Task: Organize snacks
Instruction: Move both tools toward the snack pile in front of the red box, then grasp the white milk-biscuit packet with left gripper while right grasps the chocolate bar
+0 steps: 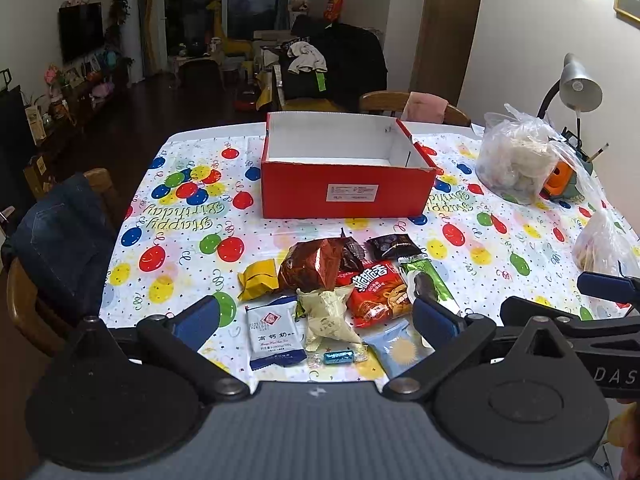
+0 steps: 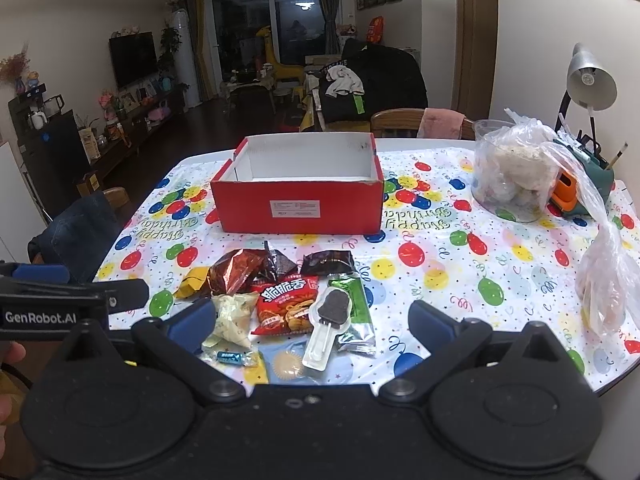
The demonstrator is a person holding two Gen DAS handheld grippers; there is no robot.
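Note:
An open red box [image 1: 348, 196] [image 2: 298, 208] with a white inside stands empty mid-table. A pile of snacks lies near the table's front edge: a brown foil bag [image 1: 312, 266] [image 2: 234, 272], a red crisp packet [image 1: 378, 290] [image 2: 286, 306], a yellow packet [image 1: 258, 280], a cream packet [image 1: 330, 318] [image 2: 234, 316], a white milk-tablet packet [image 1: 274, 338], a green lolly wrapper [image 1: 430, 284] [image 2: 352, 308], a small blue candy [image 1: 338, 357] [image 2: 230, 357]. My left gripper [image 1: 316, 320] is open above the pile. My right gripper [image 2: 312, 320] is open above the pile too.
A balloon-print cloth [image 1: 180, 216] covers the table. Plastic bags [image 1: 516, 160] [image 2: 604, 280], a desk lamp [image 2: 590, 80] and a pen holder [image 2: 596, 172] stand at the right. Chairs [image 1: 60, 248] [image 2: 416, 122] stand left and behind.

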